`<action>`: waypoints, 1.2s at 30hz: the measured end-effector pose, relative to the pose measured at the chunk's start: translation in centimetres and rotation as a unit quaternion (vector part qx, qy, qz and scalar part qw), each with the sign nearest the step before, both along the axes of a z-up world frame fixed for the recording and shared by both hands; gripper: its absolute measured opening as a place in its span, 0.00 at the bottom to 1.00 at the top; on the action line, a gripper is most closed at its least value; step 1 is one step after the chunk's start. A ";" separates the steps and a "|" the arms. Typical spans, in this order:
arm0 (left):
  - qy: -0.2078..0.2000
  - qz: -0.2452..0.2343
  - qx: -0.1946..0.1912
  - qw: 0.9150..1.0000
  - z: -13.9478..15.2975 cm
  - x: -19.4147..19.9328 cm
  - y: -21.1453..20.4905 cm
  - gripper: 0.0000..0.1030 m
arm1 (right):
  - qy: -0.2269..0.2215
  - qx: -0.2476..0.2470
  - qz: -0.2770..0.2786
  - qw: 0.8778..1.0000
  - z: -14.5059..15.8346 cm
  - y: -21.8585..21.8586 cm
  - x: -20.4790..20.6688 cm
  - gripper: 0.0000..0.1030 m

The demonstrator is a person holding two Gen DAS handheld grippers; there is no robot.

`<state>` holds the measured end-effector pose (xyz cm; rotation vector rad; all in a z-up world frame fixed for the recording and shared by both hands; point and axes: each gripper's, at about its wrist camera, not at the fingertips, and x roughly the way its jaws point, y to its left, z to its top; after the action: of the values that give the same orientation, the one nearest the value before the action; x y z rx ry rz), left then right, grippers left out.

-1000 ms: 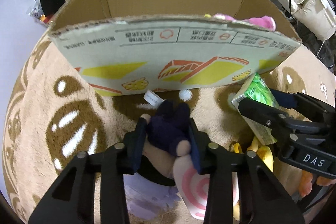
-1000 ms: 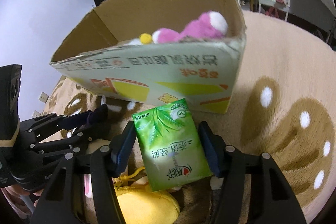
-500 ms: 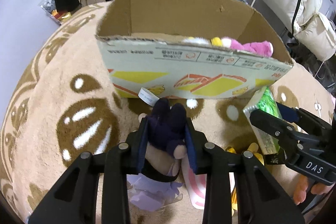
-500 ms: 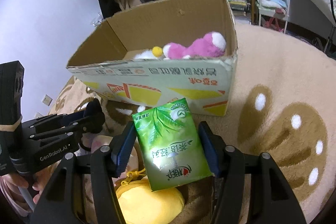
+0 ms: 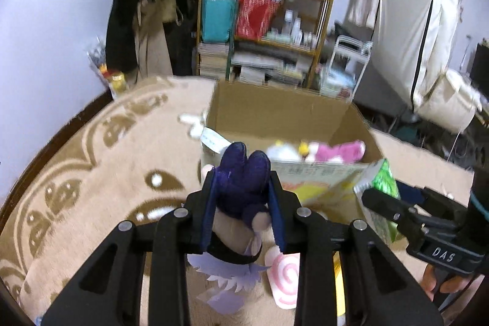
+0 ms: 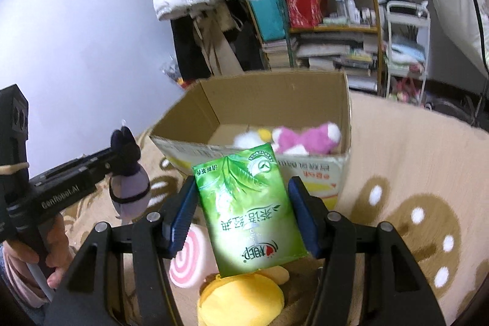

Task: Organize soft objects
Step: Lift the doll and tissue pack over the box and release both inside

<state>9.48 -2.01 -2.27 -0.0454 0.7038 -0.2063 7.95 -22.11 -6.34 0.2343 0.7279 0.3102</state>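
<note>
Soft items held before the open box

A dark plush doll (image 5: 241, 188) was clamped in the left gripper (image 5: 243, 208), a green tissue pack (image 6: 249, 210) in the right gripper (image 6: 244, 210); the cardboard box (image 6: 305, 100) lay ahead, below both.

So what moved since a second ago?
Both tongs went up. The left tongs lifted the purple plush off the rug, and the right tongs raised the green packet. Now both views look down into the cardboard box. Both grips stayed shut; the pink plush stayed inside.
</note>
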 end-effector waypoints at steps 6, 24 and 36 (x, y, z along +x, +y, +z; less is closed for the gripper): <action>-0.063 0.001 -0.009 0.998 2.9 -1.1 0.4 0.29 | -0.037 -0.002 -0.011 0.999 2.0 0.0 -0.4 0.61; -0.126 -0.020 -0.003 0.992 5.3 2.5 -2.0 0.29 | -0.109 -0.022 -0.013 0.994 5.0 -0.3 3.0 0.61; -0.085 -0.034 -0.004 0.996 3.0 5.5 -2.9 0.30 | -0.085 -0.024 -0.019 0.996 2.9 -1.2 5.6 0.61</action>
<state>14.98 -4.92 0.70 -0.0104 0.5362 -0.2753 13.56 -23.35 -3.41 0.1743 0.5604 0.2726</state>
